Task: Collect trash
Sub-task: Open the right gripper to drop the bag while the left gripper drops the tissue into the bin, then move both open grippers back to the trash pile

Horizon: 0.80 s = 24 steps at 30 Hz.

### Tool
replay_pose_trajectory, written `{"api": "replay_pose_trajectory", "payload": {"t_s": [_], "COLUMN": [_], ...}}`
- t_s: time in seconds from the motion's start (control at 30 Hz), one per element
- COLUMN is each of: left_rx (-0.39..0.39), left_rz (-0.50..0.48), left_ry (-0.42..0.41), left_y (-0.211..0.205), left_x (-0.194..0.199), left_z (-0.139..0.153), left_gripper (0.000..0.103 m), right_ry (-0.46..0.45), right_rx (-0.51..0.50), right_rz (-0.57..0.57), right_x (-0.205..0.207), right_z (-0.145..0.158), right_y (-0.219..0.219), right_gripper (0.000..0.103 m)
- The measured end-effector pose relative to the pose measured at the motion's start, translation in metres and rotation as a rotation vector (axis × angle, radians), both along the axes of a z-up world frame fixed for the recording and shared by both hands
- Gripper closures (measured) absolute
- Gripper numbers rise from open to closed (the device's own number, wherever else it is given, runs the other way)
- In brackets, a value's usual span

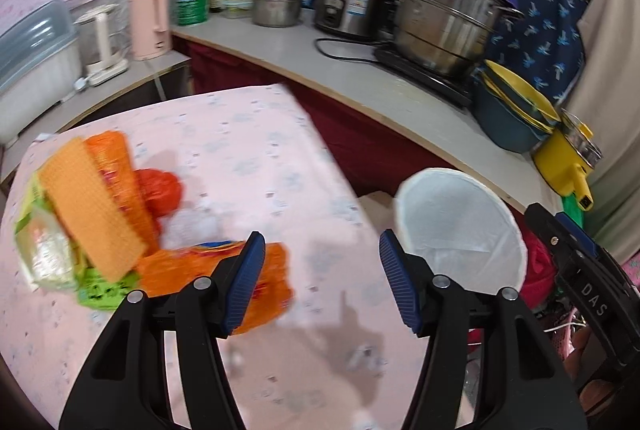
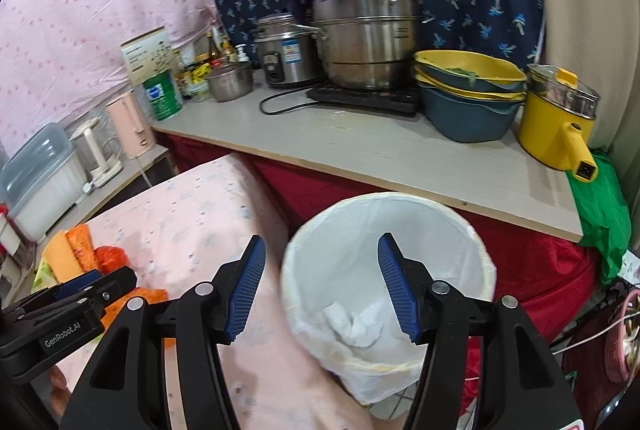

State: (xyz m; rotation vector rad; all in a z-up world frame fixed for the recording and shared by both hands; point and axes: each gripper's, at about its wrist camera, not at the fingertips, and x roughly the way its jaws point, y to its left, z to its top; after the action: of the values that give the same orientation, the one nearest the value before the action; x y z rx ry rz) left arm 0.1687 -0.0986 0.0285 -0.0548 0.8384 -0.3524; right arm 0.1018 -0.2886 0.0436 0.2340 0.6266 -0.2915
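Note:
A pile of trash lies on the pink tablecloth: an orange wafer-like packet, a red-orange plastic bag, a green and clear wrapper and an orange packet. My left gripper hangs open and empty above the cloth, right of the pile. Beside the table stands a bin with a white liner, with crumpled white tissue inside. My right gripper is open and empty over the bin's left rim. The left gripper also shows near the pile.
A grey counter behind the bin carries a steel steamer pot under a purple cloth, a rice cooker, stacked yellow and blue bowls and a yellow pot. A pink kettle stands on a side shelf. Red cloth hangs below the counter.

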Motion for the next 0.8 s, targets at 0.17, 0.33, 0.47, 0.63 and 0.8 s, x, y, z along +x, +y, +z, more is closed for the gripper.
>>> {"api": "replay_pose_trajectory", "payload": {"t_s": [0.17,0.33,0.47,0.63,0.8], "left_rx": [-0.008,-0.009,0.0,0.005,0.0], "left_rz": [0.092,0.178,0.236,0.301,0.361], "left_ry": [0.015,0.02,0.027,0.036,0.052], "left_y": [0.051,0.097,0.128,0.162,0.193], "left_x": [-0.002,-0.008,-0.011,-0.013,-0.011], "left_z": [0.0,-0.003,-0.007,-0.012,-0.019], "left_gripper": [0.047,0.047,0.047,0.047,0.041], "right_ry": [0.006,0.017,0.026,0.04,0.062], "right_rx": [0.001,-0.007,-0.012,-0.014,0.0], "right_rz": [0.064,0.129,0.172,0.223,0.266], "right_x": [0.008,0.015,0.02,0.03,0.044], "right_z": [0.001,0.001,0.001,-0.001,-0.008], "right_y": [0.036,0.07,0.093,0.12,0.138], "right_gripper": [0.046,0.046,0.046,0.046,0.046]}}
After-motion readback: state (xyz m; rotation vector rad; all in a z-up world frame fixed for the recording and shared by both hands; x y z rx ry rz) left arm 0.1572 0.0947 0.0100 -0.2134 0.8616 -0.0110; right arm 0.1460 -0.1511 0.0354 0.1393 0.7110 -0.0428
